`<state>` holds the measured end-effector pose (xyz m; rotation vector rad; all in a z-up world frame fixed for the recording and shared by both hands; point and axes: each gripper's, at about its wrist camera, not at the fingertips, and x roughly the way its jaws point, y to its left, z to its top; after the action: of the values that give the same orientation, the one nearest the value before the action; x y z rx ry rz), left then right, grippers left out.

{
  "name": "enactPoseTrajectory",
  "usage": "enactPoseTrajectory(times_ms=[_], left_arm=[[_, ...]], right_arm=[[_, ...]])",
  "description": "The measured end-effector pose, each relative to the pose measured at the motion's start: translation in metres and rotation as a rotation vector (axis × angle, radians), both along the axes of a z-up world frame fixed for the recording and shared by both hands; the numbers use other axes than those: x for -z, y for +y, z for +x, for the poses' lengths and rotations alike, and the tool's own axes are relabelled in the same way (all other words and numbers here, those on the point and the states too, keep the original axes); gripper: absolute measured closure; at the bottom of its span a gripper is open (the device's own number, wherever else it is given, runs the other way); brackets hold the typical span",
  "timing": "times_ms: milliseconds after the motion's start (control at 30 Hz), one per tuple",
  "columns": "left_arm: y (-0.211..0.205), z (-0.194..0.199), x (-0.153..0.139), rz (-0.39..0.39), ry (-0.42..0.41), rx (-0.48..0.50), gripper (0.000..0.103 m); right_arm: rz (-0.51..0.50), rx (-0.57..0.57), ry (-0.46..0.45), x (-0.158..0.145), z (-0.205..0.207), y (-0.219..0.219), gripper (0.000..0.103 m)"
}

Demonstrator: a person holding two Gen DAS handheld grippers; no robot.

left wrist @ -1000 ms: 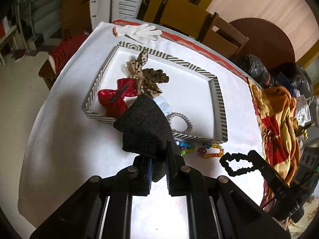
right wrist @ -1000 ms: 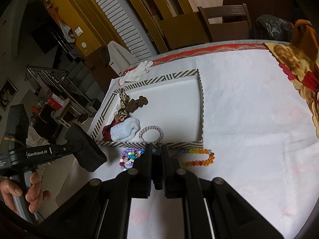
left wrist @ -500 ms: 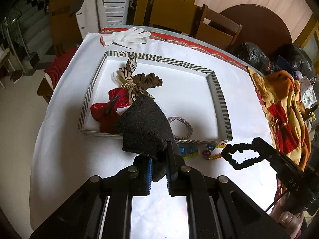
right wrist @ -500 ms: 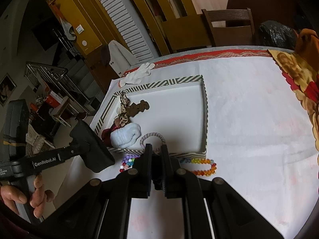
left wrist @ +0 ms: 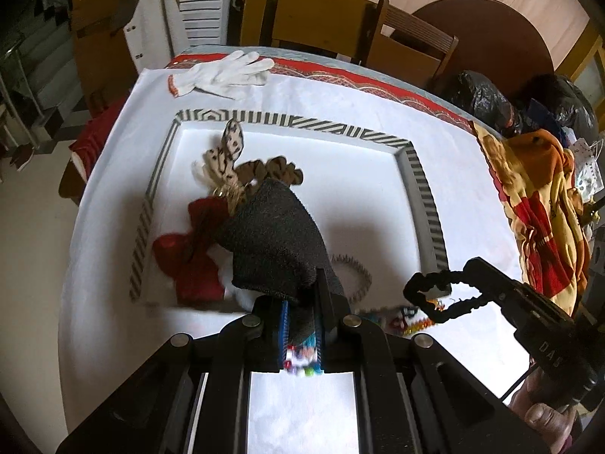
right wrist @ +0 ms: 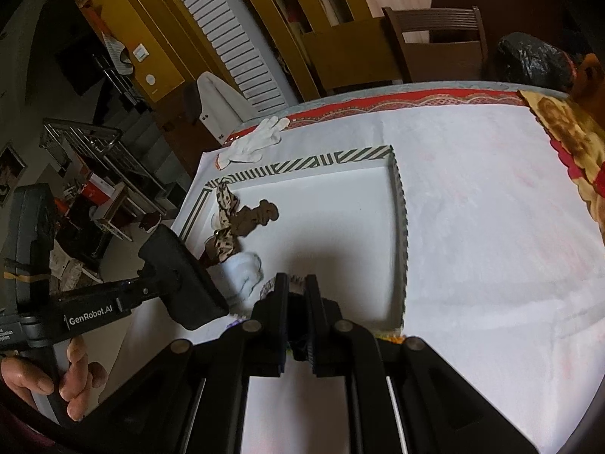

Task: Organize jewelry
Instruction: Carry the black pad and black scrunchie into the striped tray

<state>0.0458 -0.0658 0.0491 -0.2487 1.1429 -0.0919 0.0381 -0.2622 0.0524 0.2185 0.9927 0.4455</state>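
The left gripper [left wrist: 301,325] is clamped on a dark grey fuzzy scrunchie [left wrist: 272,242], thick and towel-like, which fans out ahead of the fingers and hangs over the near left part of the striped tray [left wrist: 419,174]. Right behind it in the tray sit a red bow [left wrist: 189,249] and a leopard-print bow [left wrist: 230,166], with a pale ring-shaped hair tie [left wrist: 355,268] just right of the fingertips.

Off to that gripper's right, the right gripper [left wrist: 459,283] pinches a thin black ruffled hair tie [left wrist: 435,295], the loop dangling open over some colourful beads [left wrist: 408,321] on the white tablecloth [left wrist: 113,283].

The right wrist view barely shows its own hair tie, just a dark bit squeezed between the closed fingers [right wrist: 297,302]. What it adds is a light blue fluffy scrunchie [right wrist: 245,270] in the tray, which the grey one hides from the left camera, plus the left gripper [right wrist: 196,295] seen side-on. A white glove [right wrist: 251,143] lies beyond the tray's far edge.
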Motion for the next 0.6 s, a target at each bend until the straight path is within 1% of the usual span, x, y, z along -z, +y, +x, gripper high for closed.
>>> enactPoseTrajectory(times_ms=[233,433,533,600], left_arm=[[-0.01,0.038,0.008,-0.002,0.007,0.044,0.095],[-0.016,0.072,0.026,0.019,0.038,0.067,0.095],[-0.02,0.084,0.036,0.034,0.051,0.077,0.095],[-0.022,0.091,0.044,0.048,0.06,0.083,0.095]], right_arm=[[0.012,0.023,0.032,0.014,0.032,0.004,0.095],[0.036,0.034,0.094,0.036,0.065,0.013,0.095],[0.021,0.037,0.119,0.051,0.079,0.019,0.095],[-0.013,0.05,0.133,0.06,0.088,0.022,0.095]])
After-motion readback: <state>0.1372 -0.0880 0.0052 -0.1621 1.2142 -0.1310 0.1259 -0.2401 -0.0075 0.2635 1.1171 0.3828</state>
